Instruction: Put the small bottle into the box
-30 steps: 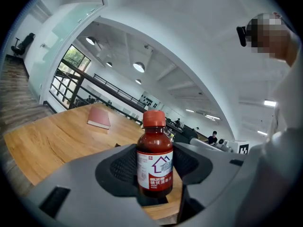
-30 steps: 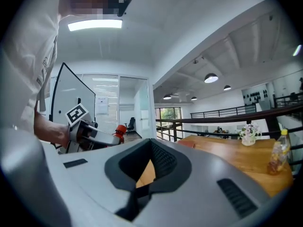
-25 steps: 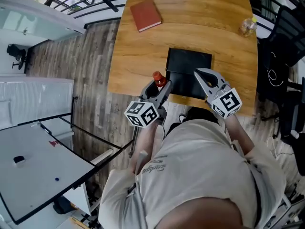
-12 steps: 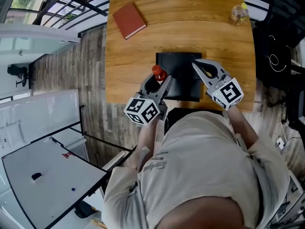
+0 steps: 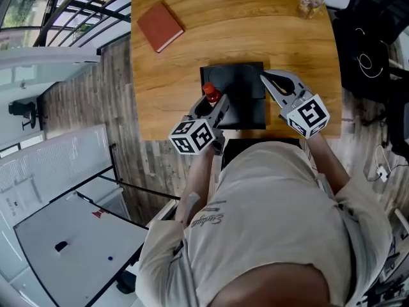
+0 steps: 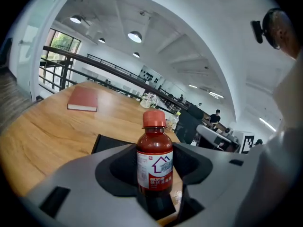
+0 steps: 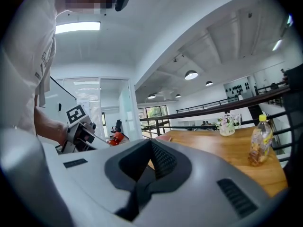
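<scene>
I am gripping the small red-capped dark plastic bottle [image 6: 155,160] upright in the left gripper [image 5: 215,103] fingers, above the black rectangular box [image 5: 246,85], at its left edge. The right gripper [image 5: 267,78] fingers are resting closed and empty. Releasing off-centre is risking a topple onto the wooden surface [image 5: 185,69].

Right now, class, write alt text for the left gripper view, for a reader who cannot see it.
A small bottle of dark red liquid with a red cap stands upright, gripped between two grey jaws. Behind it a black box lies on a wooden table, with a red book farther off at the left.
</scene>
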The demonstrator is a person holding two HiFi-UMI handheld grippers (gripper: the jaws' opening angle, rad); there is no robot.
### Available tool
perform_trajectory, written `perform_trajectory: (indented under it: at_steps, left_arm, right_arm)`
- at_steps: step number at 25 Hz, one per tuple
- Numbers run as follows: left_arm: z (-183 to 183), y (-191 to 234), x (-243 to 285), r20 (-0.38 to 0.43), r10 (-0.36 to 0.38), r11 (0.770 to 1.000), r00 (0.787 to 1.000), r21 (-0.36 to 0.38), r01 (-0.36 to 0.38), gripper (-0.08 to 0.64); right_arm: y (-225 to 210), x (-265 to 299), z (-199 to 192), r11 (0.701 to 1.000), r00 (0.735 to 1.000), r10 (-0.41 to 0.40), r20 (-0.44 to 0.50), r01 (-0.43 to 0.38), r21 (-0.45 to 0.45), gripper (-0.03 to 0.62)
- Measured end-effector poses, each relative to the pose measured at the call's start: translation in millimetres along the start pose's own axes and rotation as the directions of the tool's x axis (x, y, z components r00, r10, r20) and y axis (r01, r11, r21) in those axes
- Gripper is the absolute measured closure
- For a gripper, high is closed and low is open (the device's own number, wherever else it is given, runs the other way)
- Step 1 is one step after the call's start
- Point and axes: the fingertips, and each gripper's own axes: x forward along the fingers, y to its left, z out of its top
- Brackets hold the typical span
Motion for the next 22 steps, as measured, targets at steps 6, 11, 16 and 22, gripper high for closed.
perform_trajectory:
  at_steps: [6,11,16,22]
  left_arm:
    - [-26.9,20.5,7.2,-0.102,0.028,0.999,0.994,0.023,-0.026,0.333]
    - [-68.7,40.0,15.3,-0.211,0.048,0.999,0.976,-0.013,-0.052,0.333]
    - [-111.5,52.8,13.1,-0.311,0.051,0.998,0.949,-0.021,-0.061,0.332]
    - [-136.8,62.8,12.8,-0.370,0.038,0.998,0.928,-0.036,-0.055,0.333]
  right_arm:
    - [17.6,-5.7,0.8,1.000,1.000,-0.018,-0.014,0.018,-0.008,0.597]
    - [35.4,-1.6,4.8,1.000,1.000,-0.022,-0.017,0.021,-0.021,0.597]
    - [46.3,-1.5,3.2,0.999,0.999,-0.037,-0.039,0.035,-0.042,0.597]
    - [50.4,-10.2,0.4,0.996,0.995,-0.076,-0.059,0.074,-0.039,0.597]
